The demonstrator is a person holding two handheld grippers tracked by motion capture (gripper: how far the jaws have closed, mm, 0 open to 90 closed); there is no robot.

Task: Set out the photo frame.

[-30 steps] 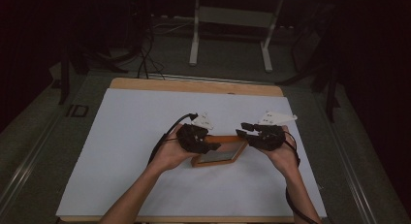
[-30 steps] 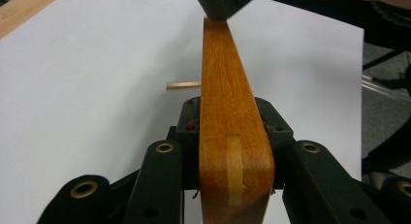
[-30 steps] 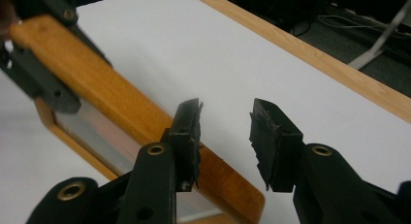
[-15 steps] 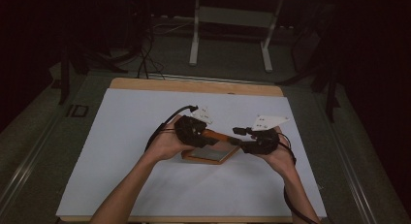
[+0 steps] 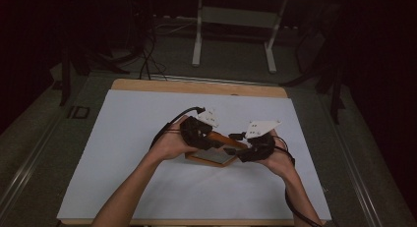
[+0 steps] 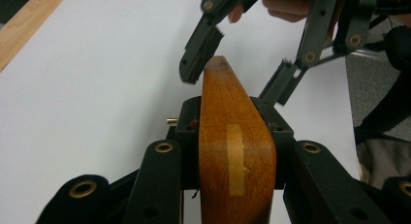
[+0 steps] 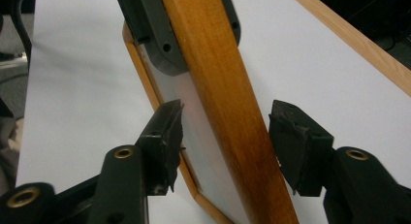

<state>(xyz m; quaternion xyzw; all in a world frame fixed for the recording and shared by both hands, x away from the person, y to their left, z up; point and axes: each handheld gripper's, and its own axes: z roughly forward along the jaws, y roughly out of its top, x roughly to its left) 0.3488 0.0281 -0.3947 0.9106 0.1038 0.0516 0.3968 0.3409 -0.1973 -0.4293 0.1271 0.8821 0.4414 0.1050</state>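
A wood-framed panel (image 5: 212, 157) with a pale face lies on the white sheet, and a wooden handle (image 5: 227, 140) runs above it. My left gripper (image 5: 209, 137) is shut on this handle (image 6: 236, 151), with both pads pressed against its sides. My right gripper (image 5: 241, 147) faces it from the right and stands open. Its jaws have just been opening and straddle the handle (image 7: 218, 73) with a gap on each side. In the right gripper view the panel (image 7: 191, 122) shows below the handle, and the left gripper (image 7: 165, 40) clamps it farther up. The right gripper (image 6: 240, 69) also appears beyond the handle's tip.
A white sheet (image 5: 123, 138) covers most of a wooden table, whose edge (image 5: 196, 87) shows at the back. Dark floor surrounds it, with cables (image 5: 147, 65) and a white stand (image 5: 233, 35) behind. Both forearms come in from the bottom.
My right gripper has shifted left toward the left gripper and its jaws have spread off the handle. The panel has slid slightly left. The left gripper keeps its hold.
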